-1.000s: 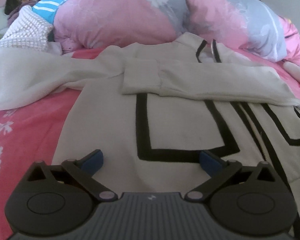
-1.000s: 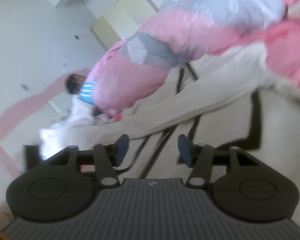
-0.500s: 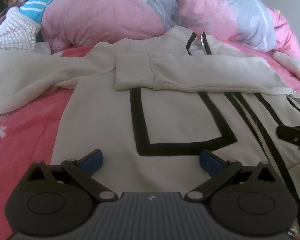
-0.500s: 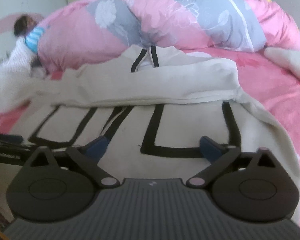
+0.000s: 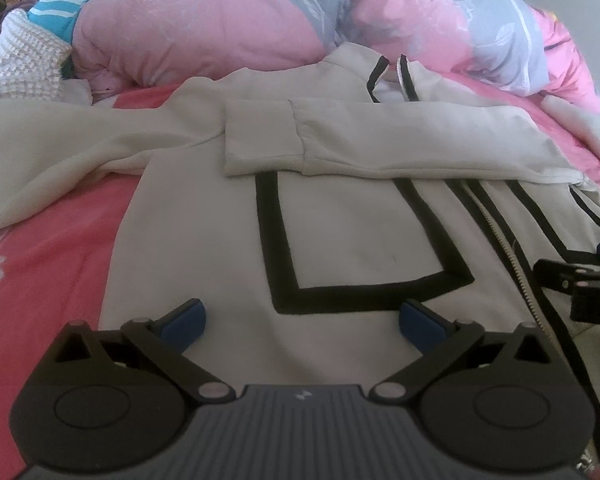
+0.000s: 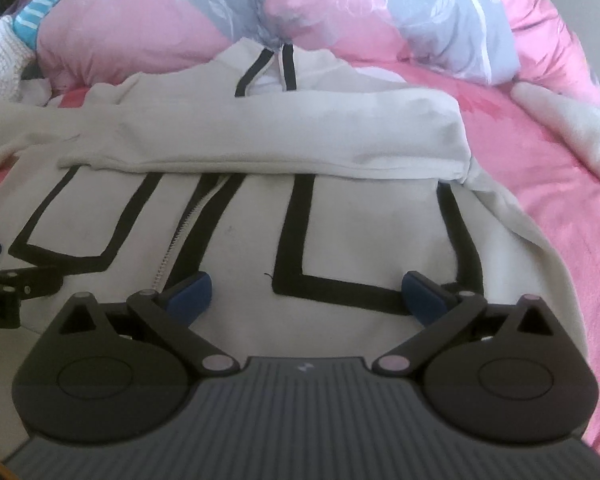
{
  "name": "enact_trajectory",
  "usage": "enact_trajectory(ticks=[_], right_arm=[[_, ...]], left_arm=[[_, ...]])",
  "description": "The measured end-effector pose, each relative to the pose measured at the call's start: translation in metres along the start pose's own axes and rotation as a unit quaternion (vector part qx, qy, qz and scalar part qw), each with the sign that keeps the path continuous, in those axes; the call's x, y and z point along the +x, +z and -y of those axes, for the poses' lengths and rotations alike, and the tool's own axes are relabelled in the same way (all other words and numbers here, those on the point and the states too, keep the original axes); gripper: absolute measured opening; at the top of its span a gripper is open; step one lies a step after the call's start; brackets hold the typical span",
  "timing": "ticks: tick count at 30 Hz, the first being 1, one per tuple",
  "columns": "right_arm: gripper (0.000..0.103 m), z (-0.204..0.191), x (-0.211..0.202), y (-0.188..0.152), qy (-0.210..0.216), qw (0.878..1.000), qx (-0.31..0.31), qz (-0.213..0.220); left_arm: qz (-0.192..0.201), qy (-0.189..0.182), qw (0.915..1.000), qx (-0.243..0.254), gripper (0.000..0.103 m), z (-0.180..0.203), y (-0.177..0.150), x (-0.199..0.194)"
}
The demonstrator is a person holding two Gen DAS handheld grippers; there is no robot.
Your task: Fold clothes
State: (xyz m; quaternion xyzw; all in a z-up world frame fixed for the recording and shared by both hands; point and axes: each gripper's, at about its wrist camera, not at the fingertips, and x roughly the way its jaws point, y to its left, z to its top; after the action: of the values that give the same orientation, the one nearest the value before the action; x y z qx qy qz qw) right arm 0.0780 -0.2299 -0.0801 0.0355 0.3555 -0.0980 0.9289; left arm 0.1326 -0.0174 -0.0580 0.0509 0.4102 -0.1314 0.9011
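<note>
Both grippers have dropped closer to the cream jacket (image 5: 352, 240), which lies flat across the pink bedsheet (image 5: 40, 240); its soft fleece carries boxy black stripes, one sleeve (image 6: 260, 140) folded across at twelve o'clock. I hold my left gripper (image 5: 300, 318) and right gripper (image 6: 306, 288) low over the hem, blue pads spread wide, empty. Only the right view shows the sleeve's rounded fold.
</note>
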Motion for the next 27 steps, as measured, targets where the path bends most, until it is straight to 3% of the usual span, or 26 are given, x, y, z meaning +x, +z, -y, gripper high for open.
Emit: enact_trajectory(ticks=[13,27], right_arm=[[0.102,-0.0040,0.0028,0.0018,-0.017,1.000,0.006,-0.021],[0.102,-0.0042,0.0018,0.0004,-0.020,1.000,0.005,-0.014]], left_arm=[[-0.022,-0.002,0.9997,-0.006,0.103,0.0005,0.0066,0.0013],[-0.001,0.003,0.9999,0.015,0.103,0.0029,0.0004,0.0008]])
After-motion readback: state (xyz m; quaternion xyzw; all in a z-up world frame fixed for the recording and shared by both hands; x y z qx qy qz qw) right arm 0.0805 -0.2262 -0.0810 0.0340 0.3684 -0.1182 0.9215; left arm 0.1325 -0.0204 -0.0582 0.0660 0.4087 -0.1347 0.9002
